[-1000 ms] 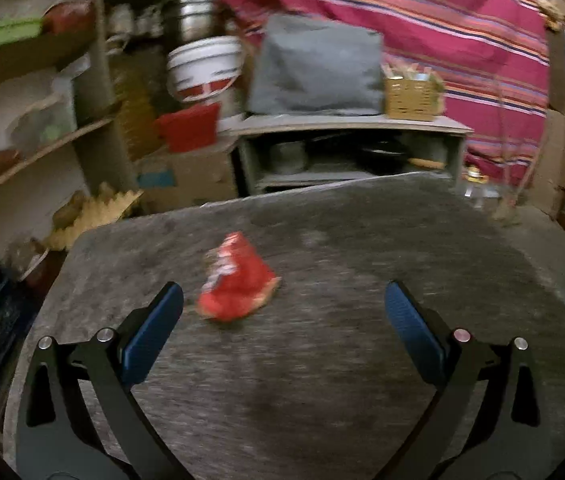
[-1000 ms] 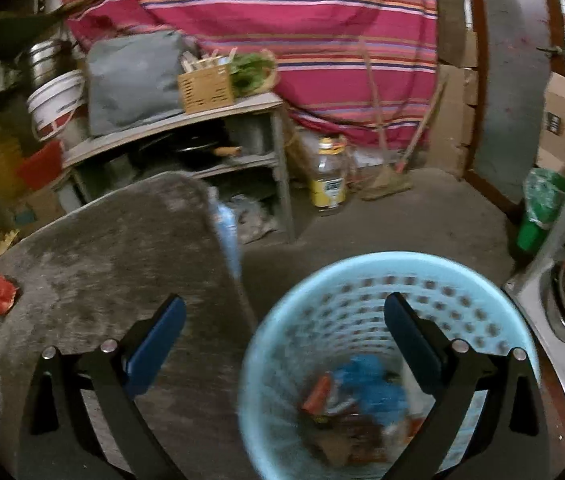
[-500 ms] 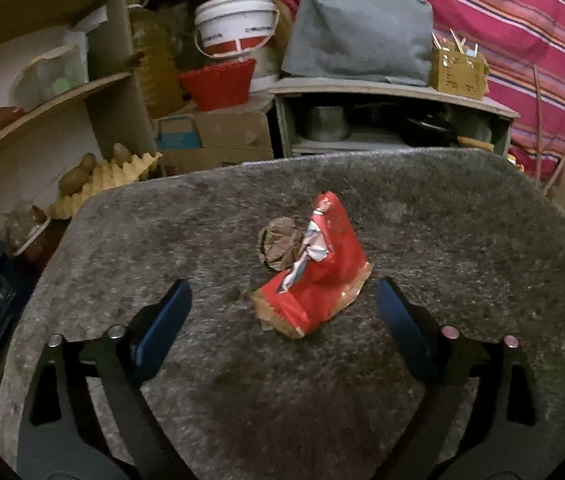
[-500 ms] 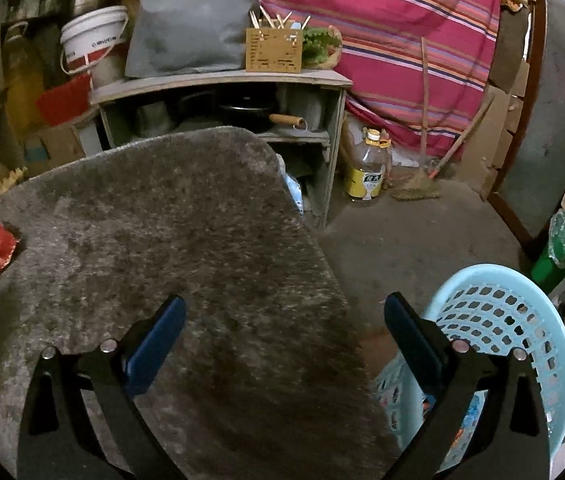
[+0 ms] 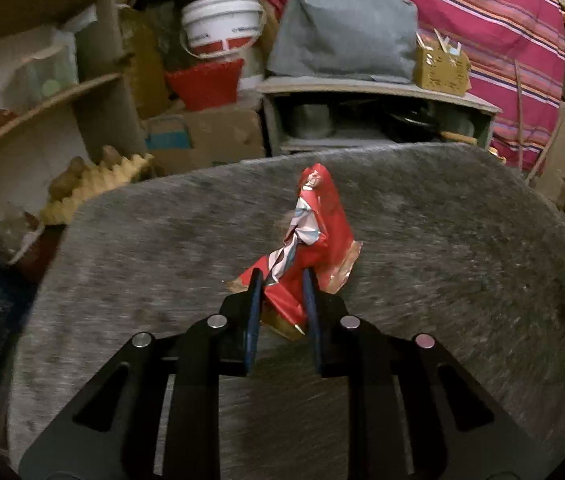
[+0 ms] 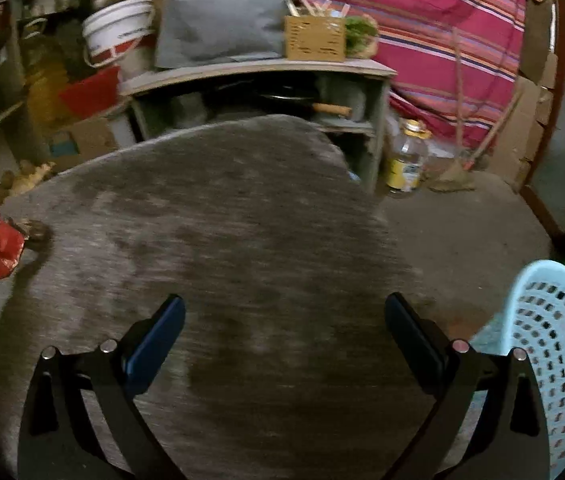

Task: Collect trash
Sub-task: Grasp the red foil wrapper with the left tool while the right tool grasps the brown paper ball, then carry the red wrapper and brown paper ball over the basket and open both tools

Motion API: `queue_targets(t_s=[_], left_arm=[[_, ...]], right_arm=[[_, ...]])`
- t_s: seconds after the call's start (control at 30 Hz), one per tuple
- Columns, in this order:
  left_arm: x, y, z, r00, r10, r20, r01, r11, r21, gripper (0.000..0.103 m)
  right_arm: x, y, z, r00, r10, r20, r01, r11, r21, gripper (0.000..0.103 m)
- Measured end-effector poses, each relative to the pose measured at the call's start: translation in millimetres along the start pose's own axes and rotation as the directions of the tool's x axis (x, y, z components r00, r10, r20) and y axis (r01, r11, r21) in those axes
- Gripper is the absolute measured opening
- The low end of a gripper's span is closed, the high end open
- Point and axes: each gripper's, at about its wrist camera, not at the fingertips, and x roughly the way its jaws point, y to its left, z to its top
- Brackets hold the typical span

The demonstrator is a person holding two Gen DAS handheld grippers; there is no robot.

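Note:
A crumpled red snack wrapper (image 5: 318, 216) stands on the grey fuzzy tabletop (image 5: 462, 280). My left gripper (image 5: 281, 276) is closing on the wrapper's lower end, and its blue pads press on it from both sides. The right wrist view shows the same wrapper (image 6: 0, 240) at the far left, with a small brown crumpled scrap (image 6: 36, 232) just behind it. My right gripper (image 6: 284, 302) hangs open over bare tabletop with nothing between its fingers. A light blue perforated basket (image 6: 554, 344) stands on the floor at the right, beyond the table's edge.
Behind the table is a low grey shelf unit (image 5: 362, 92) with pots, a grey bag and a small wicker box. A white bucket (image 5: 222, 20) and cluttered wooden shelves fill the left. A plastic bottle (image 6: 406, 160) and a broom stand on the floor by the striped cloth.
The left gripper moved up to the red wrapper and went from wide open to shut on it. The right gripper swung left from over the blue basket to over the table.

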Motion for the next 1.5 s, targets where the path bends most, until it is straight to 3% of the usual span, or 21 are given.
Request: queue_targets(t_s=[0.17, 0.27, 0.47, 0.6, 0.83, 1.07, 1.13, 1.2, 1.23, 1.3, 1.5], left_arm=[[-18.5, 57.3, -4.5, 0.994, 0.108, 0.020, -0.108, 0.994, -0.013, 0.019], [-21.1, 97.0, -8.2, 0.992, 0.125, 0.009, -0.124, 0.990, -0.064, 0.019], [-14.9, 164.6, -12.6, 0.983, 0.181, -0.009, -0.180, 0.971, -0.155, 0.019], [-8.0, 188.1, -10.8, 0.972, 0.234, -0.017, -0.233, 0.960, -0.156, 0.019], [4.1, 221.2, -10.8, 0.972, 0.229, -0.049, -0.234, 0.942, -0.239, 0.019], [5.7, 237.2, -12.7, 0.976, 0.209, -0.062, -0.218, 0.923, -0.316, 0.019], [5.4, 236.0, -12.4, 0.976, 0.209, -0.063, -0.218, 0.922, -0.319, 0.019], [4.7, 234.2, -11.8, 0.976, 0.210, -0.060, -0.218, 0.925, -0.310, 0.019], [4.1, 233.3, -11.2, 0.976, 0.211, -0.058, -0.219, 0.927, -0.305, 0.019], [1.6, 229.5, -9.4, 0.975, 0.214, -0.057, -0.221, 0.929, -0.296, 0.019], [-14.4, 211.2, 0.3, 0.979, 0.200, -0.034, -0.201, 0.941, -0.270, 0.019]], right_arm=[[-5.3, 56.9, -6.9, 0.998, 0.048, 0.033, -0.046, 0.997, -0.055, 0.098], [-3.2, 88.5, -9.4, 0.999, 0.024, 0.036, -0.020, 0.994, -0.109, 0.098], [1.9, 148.3, 10.4, 0.997, 0.060, 0.052, -0.051, 0.984, -0.174, 0.098], [16.9, 189.8, 21.1, 0.994, 0.100, 0.033, -0.090, 0.972, -0.216, 0.098], [53.7, 257.8, 19.7, 0.994, 0.108, -0.025, -0.111, 0.943, -0.313, 0.097], [74.7, 278.1, 22.0, 0.992, 0.117, -0.054, -0.129, 0.933, -0.335, 0.096], [79.1, 284.3, 20.6, 0.991, 0.119, -0.062, -0.133, 0.924, -0.359, 0.086], [84.3, 289.1, 17.5, 0.985, 0.142, -0.100, -0.169, 0.910, -0.378, 0.054], [85.9, 289.5, 17.1, 0.979, 0.166, -0.121, -0.200, 0.906, -0.373, 0.049], [82.1, 288.0, 16.4, 0.977, 0.181, -0.115, -0.211, 0.900, -0.382, 0.043], [49.0, 259.3, 23.2, 0.978, 0.201, -0.058, -0.208, 0.906, -0.370, 0.042]])
